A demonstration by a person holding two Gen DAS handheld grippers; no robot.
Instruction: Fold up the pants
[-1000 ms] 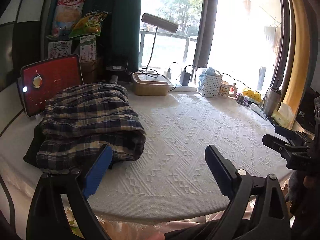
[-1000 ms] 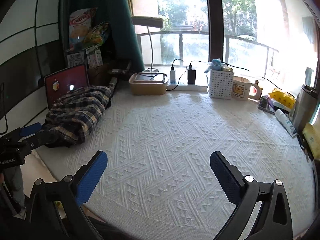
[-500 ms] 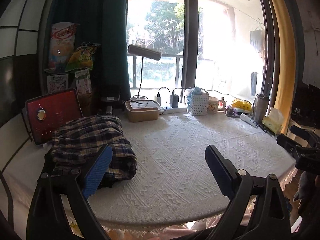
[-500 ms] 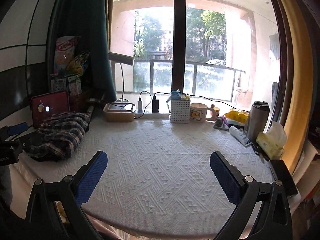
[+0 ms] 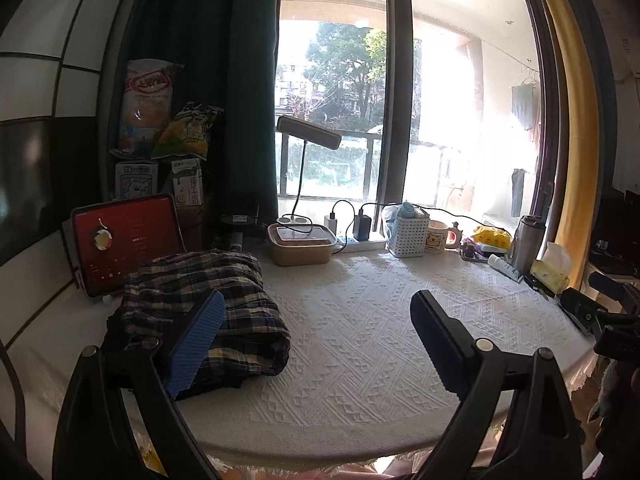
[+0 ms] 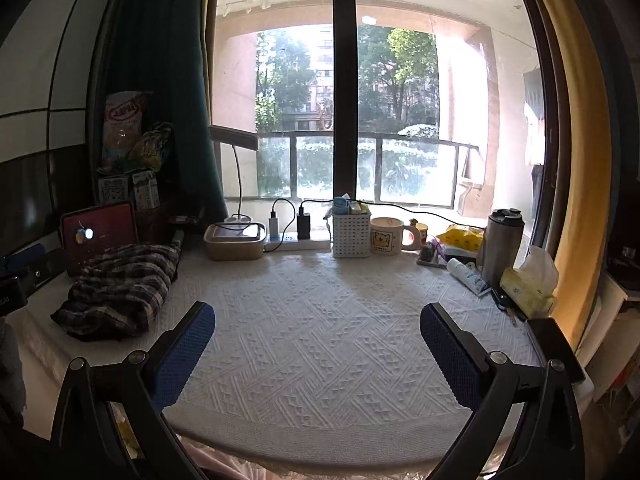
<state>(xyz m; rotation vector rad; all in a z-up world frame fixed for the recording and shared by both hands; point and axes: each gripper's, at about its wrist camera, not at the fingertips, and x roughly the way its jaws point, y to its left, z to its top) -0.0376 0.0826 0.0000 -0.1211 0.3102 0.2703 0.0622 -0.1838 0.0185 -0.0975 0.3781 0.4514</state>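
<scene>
The plaid pants [image 5: 208,300] lie folded in a thick bundle at the left of the white textured tablecloth [image 5: 360,320]; they also show in the right wrist view [image 6: 120,288]. My left gripper [image 5: 316,332] is open and empty, held back near the table's front edge, just right of the bundle. My right gripper [image 6: 316,344] is open and empty, above the front middle of the table, apart from the pants. The right gripper's body shows at the right edge of the left wrist view [image 5: 600,312].
A red-screen tablet [image 5: 124,240] stands behind the pants. Along the window sit a lidded box [image 5: 302,244], a desk lamp [image 5: 308,132], a power strip [image 6: 296,242], a white basket [image 6: 352,232], a mug [image 6: 388,236], a steel tumbler [image 6: 504,244] and a tissue pack [image 6: 528,284].
Both grippers have pulled back and tilted up from the table, so the pants and the table look farther away. The pants have not moved. Both stay open.
</scene>
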